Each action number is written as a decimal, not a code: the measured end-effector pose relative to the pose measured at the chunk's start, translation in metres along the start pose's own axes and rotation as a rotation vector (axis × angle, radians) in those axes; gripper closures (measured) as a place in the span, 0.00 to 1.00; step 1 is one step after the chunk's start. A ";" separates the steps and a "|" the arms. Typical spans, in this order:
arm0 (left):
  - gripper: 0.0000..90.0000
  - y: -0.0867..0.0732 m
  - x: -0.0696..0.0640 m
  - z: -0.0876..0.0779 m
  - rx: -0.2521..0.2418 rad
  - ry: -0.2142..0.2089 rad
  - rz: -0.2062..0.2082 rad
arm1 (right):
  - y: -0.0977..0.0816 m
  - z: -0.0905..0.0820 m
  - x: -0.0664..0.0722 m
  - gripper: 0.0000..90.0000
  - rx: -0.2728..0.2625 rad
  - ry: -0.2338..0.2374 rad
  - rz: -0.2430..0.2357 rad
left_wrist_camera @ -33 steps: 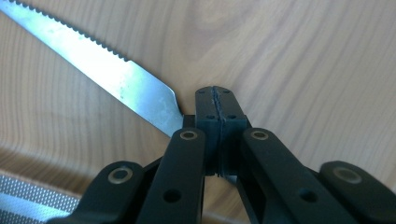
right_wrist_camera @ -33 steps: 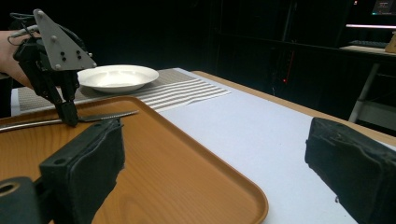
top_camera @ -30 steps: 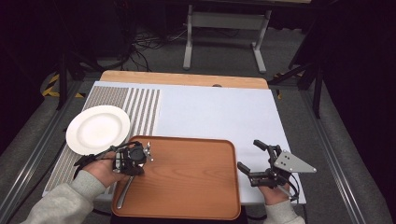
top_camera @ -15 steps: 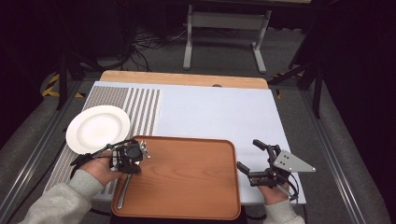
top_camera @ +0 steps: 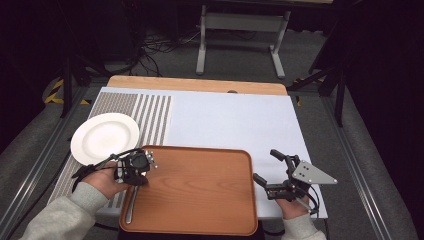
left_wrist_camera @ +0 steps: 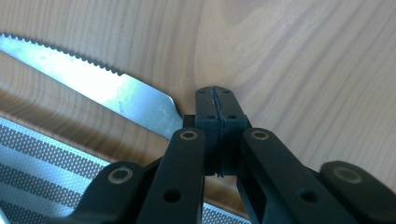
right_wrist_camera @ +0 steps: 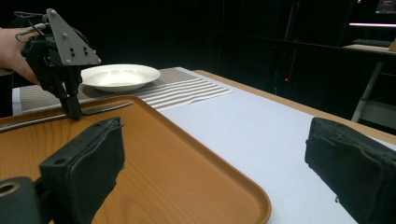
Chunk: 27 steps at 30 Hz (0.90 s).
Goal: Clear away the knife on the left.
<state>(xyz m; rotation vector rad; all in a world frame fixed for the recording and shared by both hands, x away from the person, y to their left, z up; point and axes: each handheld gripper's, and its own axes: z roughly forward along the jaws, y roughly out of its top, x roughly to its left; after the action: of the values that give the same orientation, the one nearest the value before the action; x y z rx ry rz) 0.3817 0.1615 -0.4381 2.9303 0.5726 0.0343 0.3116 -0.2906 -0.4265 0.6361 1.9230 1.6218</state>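
**Left gripper closed beside knife on tray; right gripper open at tray's right edge**

High view. A wooden tray (top_camera: 200, 187) lies at the near edge of the table, partly over a striped placemat (top_camera: 145, 112). A white plate (top_camera: 104, 137), empty, sits on the mat just beyond the tray's left far corner. The left gripper (top_camera: 136, 165) hangs over the tray's left end, held by the person's left hand (top_camera: 102, 177). A knife (top_camera: 131, 207) lies along the tray's left side, its long axis running near-to-far, its visible end toward the person. The right gripper (top_camera: 272, 170) rests off the tray's right edge, jaws spread, holding nothing. The left gripper is clearly the nearer to the knife.

Left gripper view. The jaws are pressed together, pad to pad, with nothing between them, tips at the tray floor. The serrated blade (left_wrist_camera: 98, 84) lies just left of the tips, its point close beside them. Whether pad and blade touch cannot be determined.

Right gripper view. Both pads stand wide apart, empty. Across the tray the left gripper points down beside the knife, the plate behind it. The tray holds no other item. Judgement: any pickup requires the left jaws to open and shift sideways over the blade.
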 end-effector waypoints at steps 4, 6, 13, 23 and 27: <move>0.99 -0.001 0.000 0.000 -0.006 0.001 -0.010 | 0.000 0.000 0.000 0.06 0.000 0.000 0.000; 0.99 -0.002 0.000 -0.001 -0.005 0.001 -0.012 | 0.000 0.000 0.000 0.06 0.001 -0.001 0.000; 0.99 -0.003 -0.001 -0.002 -0.001 0.005 -0.011 | -0.001 0.000 0.000 0.06 0.004 -0.001 -0.001; 0.99 -0.004 -0.001 -0.005 -0.041 -0.001 -0.017 | -0.001 0.000 0.001 0.06 0.006 0.002 0.000; 0.81 -0.004 -0.004 -0.012 -0.110 -0.002 -0.019 | -0.001 0.001 0.001 0.06 0.007 0.002 -0.003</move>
<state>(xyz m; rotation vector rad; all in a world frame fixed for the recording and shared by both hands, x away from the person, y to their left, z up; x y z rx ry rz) 0.3759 0.1656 -0.4270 2.8180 0.5796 0.0582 0.3117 -0.2890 -0.4274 0.6344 1.9306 1.6158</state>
